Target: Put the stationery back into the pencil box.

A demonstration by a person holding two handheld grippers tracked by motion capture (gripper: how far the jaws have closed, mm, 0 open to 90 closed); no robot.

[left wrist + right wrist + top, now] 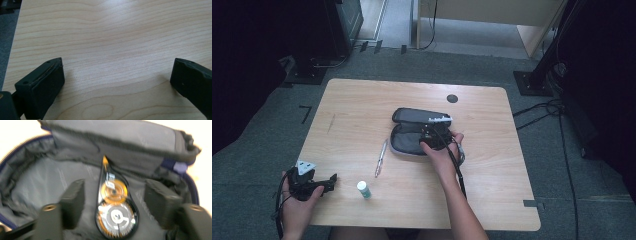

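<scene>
- Overhead, in the high view, a person is resting the left gripper (323,185) on the near-left part of the wooden table (362,100), while the right gripper (430,136) is reaching into an open grey pencil case (412,116) near the table's middle.
- Lying apart from the case are a pen (381,158), just to its left, and a small white bottle with a green cap (364,189), nearer the person.
- The right gripper's jaws are being hidden here by the hand (441,155) and the case, so their state is hard to make out from above.
- Along the left gripper view, the jaws are standing wide apart over bare wood grain (112,37), grasping nothing.
- Along the right gripper view, the jaws are spread, one on each side of a correction tape dispenser (115,212) that is lying inside the case on its grey lining (37,187); neither jaw appears to be touching it, so it looks released rather than held.
- This picture is blurring, so the dispenser's tip and the zip edge (180,167) are hard to read.
- Risk, as a judgement: the soft lining could catch a jaw as the gripper pulls out, dragging the case or tipping the dispenser out.
</scene>
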